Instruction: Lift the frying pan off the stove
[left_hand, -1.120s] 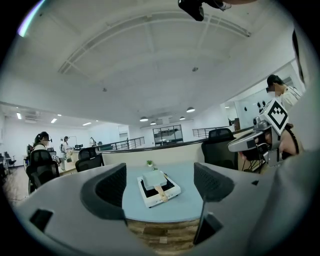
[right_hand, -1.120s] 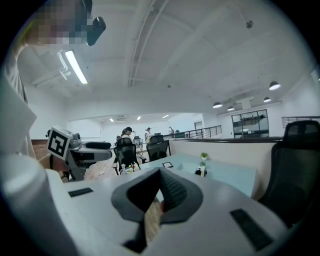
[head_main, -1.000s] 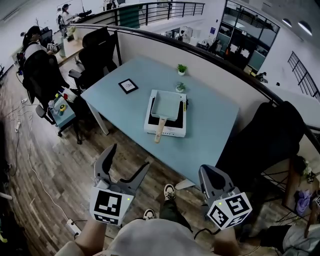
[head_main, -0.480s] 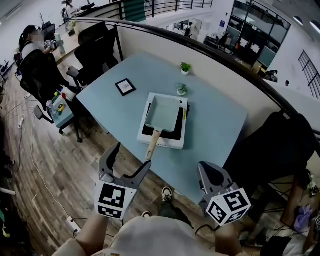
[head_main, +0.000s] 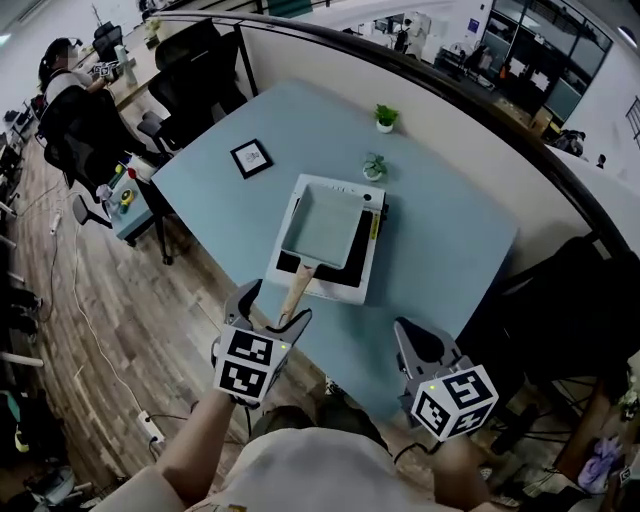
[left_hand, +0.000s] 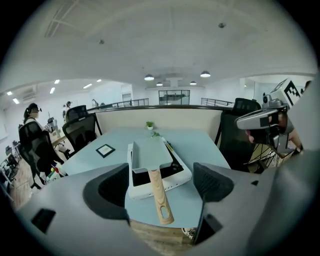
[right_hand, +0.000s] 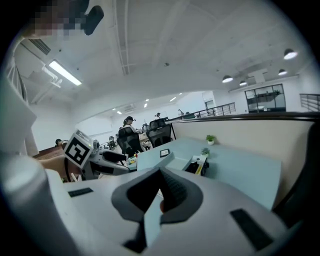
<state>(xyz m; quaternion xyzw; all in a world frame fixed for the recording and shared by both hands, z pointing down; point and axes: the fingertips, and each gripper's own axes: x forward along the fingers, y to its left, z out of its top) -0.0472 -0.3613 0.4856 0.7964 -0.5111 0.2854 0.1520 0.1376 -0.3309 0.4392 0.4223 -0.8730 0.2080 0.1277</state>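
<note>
A square pale-green frying pan sits on a white stove with a black top on the light-blue table. Its wooden handle points toward me, past the stove's near edge. My left gripper is open at the table's near edge, its fingers either side of the handle's end. In the left gripper view the handle lies between the spread jaws of the left gripper, not clamped, with the pan beyond. My right gripper hangs shut and empty off the table's near right edge; its own view shows the right gripper closed.
A small black picture frame and two little potted plants stand on the table beyond the stove. Black office chairs and a seated person are at the left, a dark chair at the right. A partition borders the far side.
I have come closer to the table. The left gripper moved forward and up, from above the floor to the pan handle's end. The right gripper stayed shut and low.
</note>
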